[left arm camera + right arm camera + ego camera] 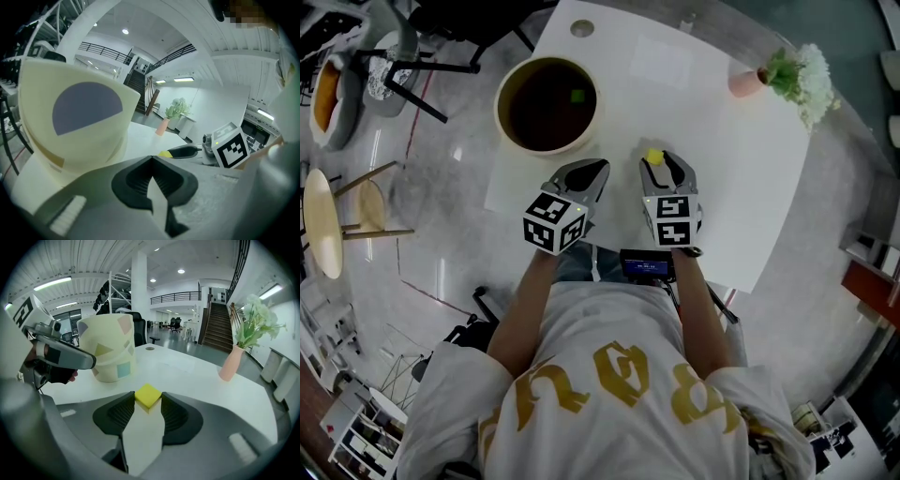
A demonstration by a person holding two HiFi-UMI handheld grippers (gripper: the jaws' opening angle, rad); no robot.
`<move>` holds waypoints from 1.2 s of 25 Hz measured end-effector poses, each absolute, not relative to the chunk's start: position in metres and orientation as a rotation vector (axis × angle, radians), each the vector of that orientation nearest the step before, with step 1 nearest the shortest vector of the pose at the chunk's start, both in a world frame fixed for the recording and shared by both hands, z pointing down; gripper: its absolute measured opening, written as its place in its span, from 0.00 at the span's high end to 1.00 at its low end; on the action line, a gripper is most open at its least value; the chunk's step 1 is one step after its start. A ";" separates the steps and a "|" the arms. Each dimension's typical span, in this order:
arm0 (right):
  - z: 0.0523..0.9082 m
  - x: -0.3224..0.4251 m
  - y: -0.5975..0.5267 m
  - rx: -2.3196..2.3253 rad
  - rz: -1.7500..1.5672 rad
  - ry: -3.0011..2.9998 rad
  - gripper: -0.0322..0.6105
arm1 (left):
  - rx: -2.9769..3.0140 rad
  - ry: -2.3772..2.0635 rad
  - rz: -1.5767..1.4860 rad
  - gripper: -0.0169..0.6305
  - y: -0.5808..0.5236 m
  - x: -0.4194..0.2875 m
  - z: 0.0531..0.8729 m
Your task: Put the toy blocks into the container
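— How much has been done?
— One green block (577, 96) is seen inside the container (546, 150). A yellow block (148, 394) is pinched by the right gripper (144, 403) over the table (750, 187), near the container but outside it; it is judged the next to be dropped in.
— And the left gripper (151, 160)?
— Pressed together, nothing held.
— How is the yellow block turned?
— No long axis is shown; it looks cube-like. It is gripped cornerwise, one corner pointed away along the jaws.

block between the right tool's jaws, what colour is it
The block is yellow. It shows best in the right gripper view.
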State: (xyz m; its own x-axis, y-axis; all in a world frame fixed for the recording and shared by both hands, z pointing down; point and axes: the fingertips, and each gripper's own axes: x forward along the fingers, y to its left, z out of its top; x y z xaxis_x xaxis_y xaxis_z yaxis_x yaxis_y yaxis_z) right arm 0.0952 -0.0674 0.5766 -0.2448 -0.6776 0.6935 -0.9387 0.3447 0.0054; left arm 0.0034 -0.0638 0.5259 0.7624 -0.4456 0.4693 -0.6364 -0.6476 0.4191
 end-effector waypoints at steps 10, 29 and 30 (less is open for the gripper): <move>0.550 0.093 -0.069 1.490 0.615 -2.077 0.64 | 2.440 -0.817 0.375 0.97 -0.071 -0.006 0.492; 0.480 0.052 -0.083 1.505 0.600 -2.320 0.64 | 2.521 -0.981 0.176 0.97 -0.087 -0.043 0.423; 0.476 0.049 -0.085 1.511 0.597 -2.330 0.63 | 2.523 -0.992 0.164 0.97 -0.089 -0.046 0.420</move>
State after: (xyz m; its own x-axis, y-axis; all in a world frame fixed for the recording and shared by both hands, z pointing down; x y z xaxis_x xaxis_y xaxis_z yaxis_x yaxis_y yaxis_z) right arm 0.0493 -0.0851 0.4757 -0.4019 -0.7909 0.4615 -0.9154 0.3603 -0.1797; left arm -0.0456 -0.0890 0.4197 0.7380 -0.6236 0.2577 -0.6734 -0.6558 0.3413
